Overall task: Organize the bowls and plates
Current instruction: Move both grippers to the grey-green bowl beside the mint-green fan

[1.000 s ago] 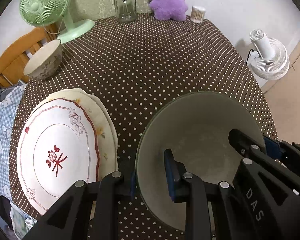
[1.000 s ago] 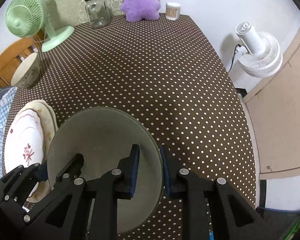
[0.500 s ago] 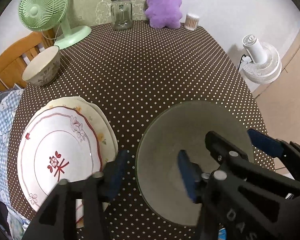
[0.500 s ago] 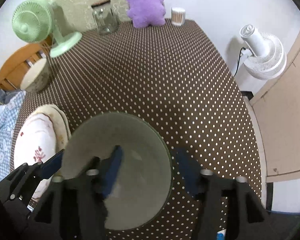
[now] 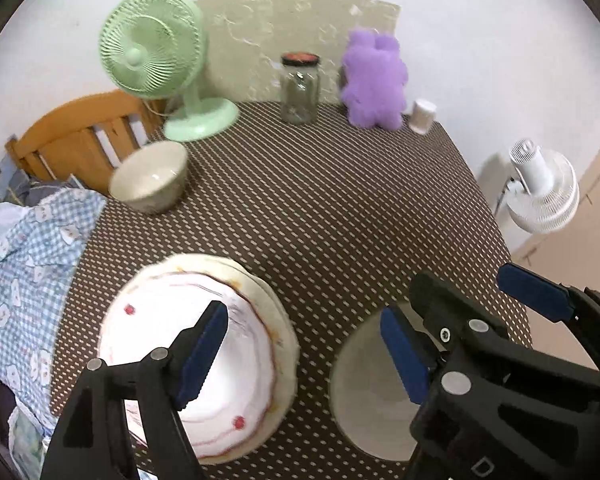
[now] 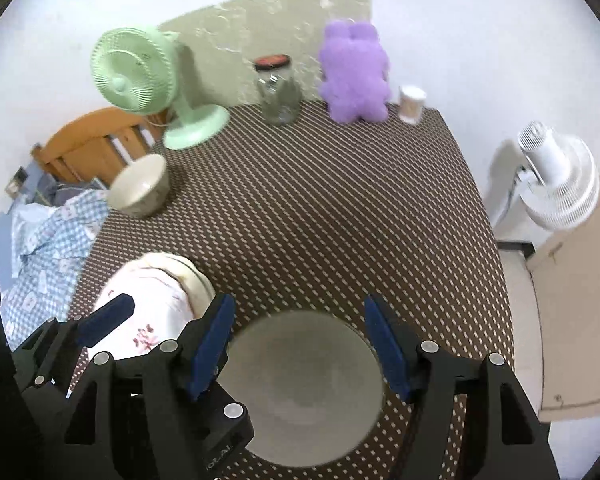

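Note:
A large grey bowl [image 6: 304, 384] sits on the dotted tablecloth near the front edge; it also shows in the left wrist view [image 5: 364, 392]. My right gripper [image 6: 300, 344] is open above it, a finger on each side, touching nothing. My left gripper [image 5: 304, 356] is open and empty above the gap between the bowl and a stack of plates [image 5: 204, 352], topped by a white plate with a red pattern. The stack also shows in the right wrist view [image 6: 156, 300]. A small beige bowl [image 5: 150, 178] stands at the left edge, also in the right wrist view [image 6: 140, 190].
At the back stand a green desk fan [image 5: 160, 60], a glass jar [image 5: 300, 88], a purple plush toy [image 5: 374, 80] and a small white container [image 5: 422, 114]. A wooden chair [image 5: 72, 140] and blue checked cloth [image 5: 28, 248] lie left. A white floor fan [image 5: 544, 188] stands right.
Both grippers opened and let go of the grey bowl's rim. Both lifted and drew back, so more of the table and back wall shows.

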Available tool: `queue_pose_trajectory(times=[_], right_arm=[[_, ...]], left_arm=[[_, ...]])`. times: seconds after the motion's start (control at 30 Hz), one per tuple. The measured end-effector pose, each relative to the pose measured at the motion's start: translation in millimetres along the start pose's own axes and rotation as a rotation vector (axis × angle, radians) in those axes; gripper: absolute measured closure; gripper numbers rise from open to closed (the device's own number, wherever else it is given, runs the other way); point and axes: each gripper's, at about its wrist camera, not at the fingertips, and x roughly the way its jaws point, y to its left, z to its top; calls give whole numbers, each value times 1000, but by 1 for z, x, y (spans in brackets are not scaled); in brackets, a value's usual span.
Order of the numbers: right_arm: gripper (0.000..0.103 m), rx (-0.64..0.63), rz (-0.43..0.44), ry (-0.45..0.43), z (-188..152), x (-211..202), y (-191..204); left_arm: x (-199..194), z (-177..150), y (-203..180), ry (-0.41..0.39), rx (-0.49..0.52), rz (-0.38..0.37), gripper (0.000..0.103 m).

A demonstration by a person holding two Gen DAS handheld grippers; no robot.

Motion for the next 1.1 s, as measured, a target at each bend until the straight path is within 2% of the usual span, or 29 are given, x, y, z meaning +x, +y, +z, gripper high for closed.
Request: queue_pose_trajectory(times=[0.23,0.43,0.63,0.83,1.1], right_arm=[[32,-21,8,-13,22,6,38],[32,29,-32,-24,44,24,81],[32,49,-51,-17,65,57,129],[32,88,-74,-26,89,87,171],[32,101,-96,-27,120,126,204]], left_arm=[[1,16,40,-40,-13,28,23],[12,40,88,-40,22,44,23],[34,63,138,-26,55,25,23],[53,83,180,-35,70,37,24],[85,111,218,-49,84,51,31]])
